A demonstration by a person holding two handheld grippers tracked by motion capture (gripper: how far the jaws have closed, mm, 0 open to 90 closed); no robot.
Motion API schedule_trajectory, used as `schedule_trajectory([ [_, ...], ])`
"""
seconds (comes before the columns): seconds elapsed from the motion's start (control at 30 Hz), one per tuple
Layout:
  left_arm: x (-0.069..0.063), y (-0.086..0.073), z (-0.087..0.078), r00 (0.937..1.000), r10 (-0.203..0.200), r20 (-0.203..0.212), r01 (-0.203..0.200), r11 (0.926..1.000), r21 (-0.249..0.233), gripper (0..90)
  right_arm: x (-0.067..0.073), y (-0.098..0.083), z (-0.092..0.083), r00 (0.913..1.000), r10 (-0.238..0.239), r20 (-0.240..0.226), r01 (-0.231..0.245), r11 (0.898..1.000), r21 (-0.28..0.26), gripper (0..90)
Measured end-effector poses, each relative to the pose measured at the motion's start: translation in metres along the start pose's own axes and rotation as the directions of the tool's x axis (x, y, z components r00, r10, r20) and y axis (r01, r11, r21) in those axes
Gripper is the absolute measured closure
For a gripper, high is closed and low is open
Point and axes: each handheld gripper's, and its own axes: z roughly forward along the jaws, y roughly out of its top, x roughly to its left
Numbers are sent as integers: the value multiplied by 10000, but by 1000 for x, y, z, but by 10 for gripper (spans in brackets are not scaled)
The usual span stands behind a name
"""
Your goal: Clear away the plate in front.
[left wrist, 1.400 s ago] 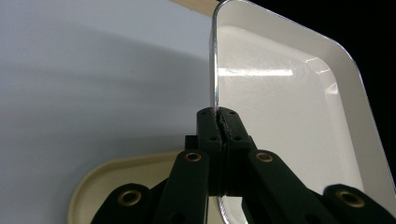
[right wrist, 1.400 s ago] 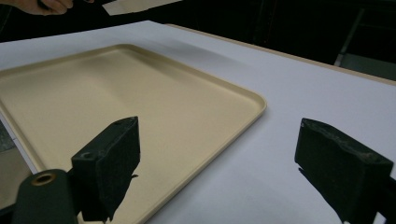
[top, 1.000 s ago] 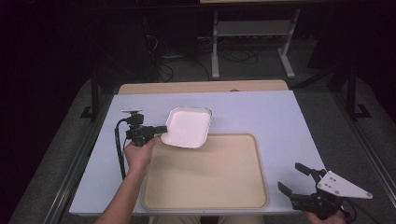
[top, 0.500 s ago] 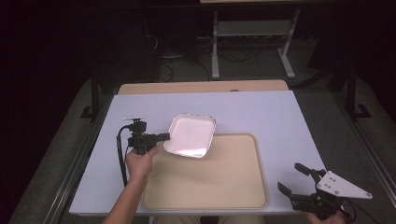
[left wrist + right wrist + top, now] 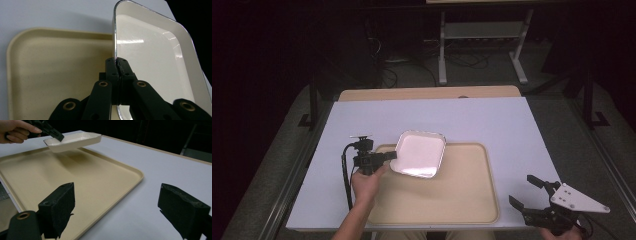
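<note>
Pale blue tabletop (image 5: 492,120): left gripper (image 5: 388,156) pinches the white square dish's (image 5: 419,152) thin rim above the beige tray (image 5: 452,200); this hold might slip. Right gripper (image 5: 532,197) spread, idle.

The left forearm reaches in from the worktop's near edge, its hand (image 5: 366,181) wrapped around the left claw (image 5: 391,156), which points level toward the right with its jaws pinched tight together. The right claw (image 5: 526,192) sits at the worktop's near right corner, held low. Its jaws stand wide apart, angled toward the worktop's middle.
</note>
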Motion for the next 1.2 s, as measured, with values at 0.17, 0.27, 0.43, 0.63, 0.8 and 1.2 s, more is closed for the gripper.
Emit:
schedule_trajectory([
  [0.17, 0, -7, 3, 10000, 18, -80, -17, 9999, 146, 887, 0, 0, 0, 10000, 16, -21, -16, 10000, 6, 132],
  [0.27, -1, -10, 6, 9999, 26, -127, -22, 9995, 303, 887, 0, 0, 1, 10000, -5, -30, 5, 10000, 24, 132],
  [0.43, -8, -17, 13, 9996, 240, -150, -230, 9980, 591, 887, 0, 0, 0, 10000, -19, 7, 19, 10000, 20, 132],
  [0.63, -11, -23, 15, 9993, 249, -292, -229, 9975, 673, 886, 0, 0, 0, 10000, -32, -13, 32, 10000, 24, 132],
  [0.8, -13, -28, 17, 9985, 343, -430, -307, 9962, 819, 886, 0, 0, 0, 10000, -42, -20, 42, 10000, 21, 132],
  [1.2, -19, -38, 21, 9927, 314, -1163, -207, 9955, 925, 873, 1, 0, 1, 9999, -91, -63, 91, 9999, 66, 132],
])
